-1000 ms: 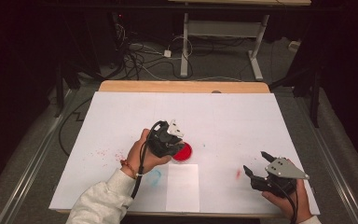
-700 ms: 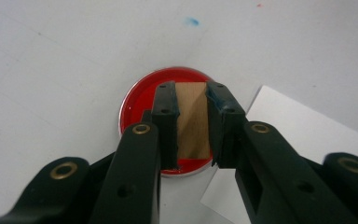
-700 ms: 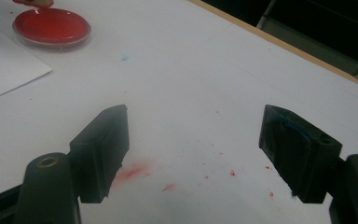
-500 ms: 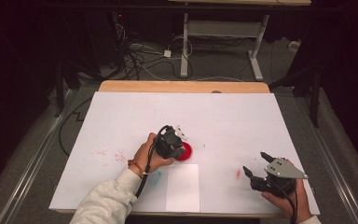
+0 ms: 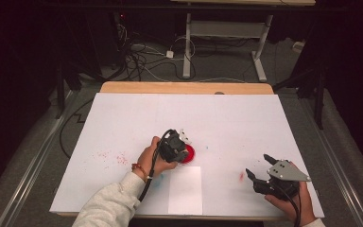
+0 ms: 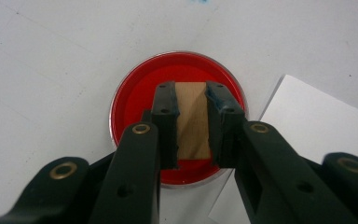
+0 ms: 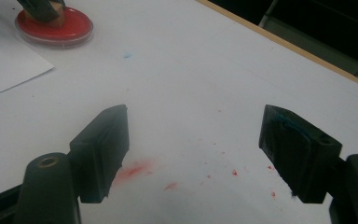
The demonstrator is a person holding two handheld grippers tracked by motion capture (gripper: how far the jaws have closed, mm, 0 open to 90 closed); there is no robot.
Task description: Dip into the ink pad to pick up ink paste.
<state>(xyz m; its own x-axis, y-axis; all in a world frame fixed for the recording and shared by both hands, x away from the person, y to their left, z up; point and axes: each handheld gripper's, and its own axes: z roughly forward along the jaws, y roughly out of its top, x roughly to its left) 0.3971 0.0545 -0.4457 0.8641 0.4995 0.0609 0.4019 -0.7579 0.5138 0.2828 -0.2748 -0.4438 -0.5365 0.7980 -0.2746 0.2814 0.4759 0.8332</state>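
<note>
Left gripper (image 6: 192,126) jaws clenched on wooden stamp (image 6: 192,119) inside red ink pad (image 6: 135,100), right gripper (image 7: 196,154) jaws released: risk of smearing paper sheet (image 6: 307,121) beside them.

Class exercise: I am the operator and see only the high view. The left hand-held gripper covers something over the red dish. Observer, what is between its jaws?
Observer: The left hand-held gripper is shut on a small wooden block, seen in its own view.
Operator: Where is the block relative to the red dish?
Observer: It sits over the middle of the red dish, inside the clear rim; whether it touches the red surface I cannot tell.
Operator: And the right hand-held gripper, is it holding anything?
Observer: No. The right hand-held gripper is open, jaws wide apart, with red smears on the white table cover between them.
</note>
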